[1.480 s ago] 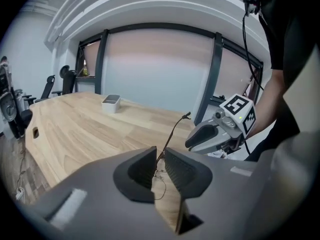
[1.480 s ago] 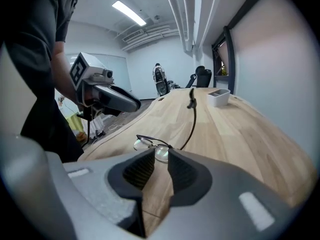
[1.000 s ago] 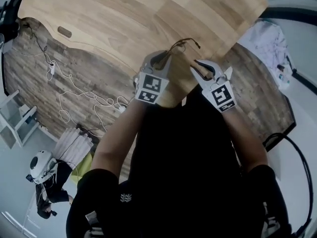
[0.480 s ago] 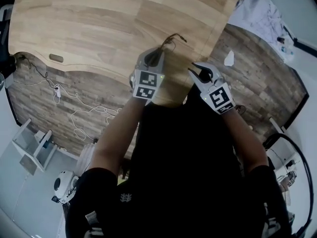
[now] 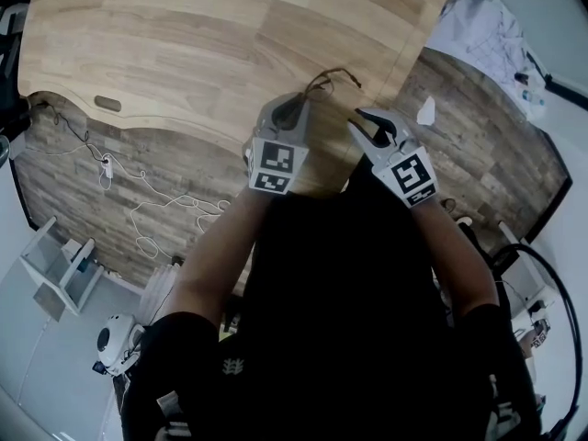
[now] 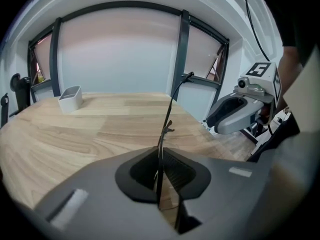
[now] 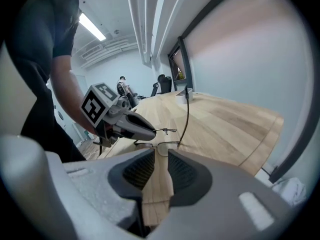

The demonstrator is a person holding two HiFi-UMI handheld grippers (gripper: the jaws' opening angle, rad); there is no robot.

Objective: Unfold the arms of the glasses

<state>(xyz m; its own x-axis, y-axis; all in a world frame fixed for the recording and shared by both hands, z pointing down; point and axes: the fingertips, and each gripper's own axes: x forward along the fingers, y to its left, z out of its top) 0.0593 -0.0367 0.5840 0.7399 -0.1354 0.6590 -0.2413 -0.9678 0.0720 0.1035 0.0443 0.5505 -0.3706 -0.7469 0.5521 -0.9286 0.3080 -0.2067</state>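
The left gripper (image 5: pixel 301 99) is clamped on the glasses (image 5: pixel 333 72), holding them above the near edge of the wooden table (image 5: pixel 184 44). In the left gripper view the jaws are pressed together on the front of the glasses, which shows edge-on between them (image 6: pixel 160 179). One thin dark arm rises from there, well above the table top (image 6: pixel 75 134), and ends in a curved tip.

The right gripper (image 5: pixel 362 119) sits just beside the left one, over the same table edge. In its own view, its jaws stand a narrow gap apart with nothing between them (image 7: pixel 156 156); only the table's wood (image 7: pixel 225 124) shows through the gap. Just past its jaw tips are the lenses of the glasses (image 7: pixel 163 146), held by the left gripper (image 7: pixel 151 132), which comes in from the left. One arm of the glasses stands up from the frame; a short bit of wire sticks out sideways near the left gripper's tip.

A small white tray (image 6: pixel 70 98) sits on the far side of the table.
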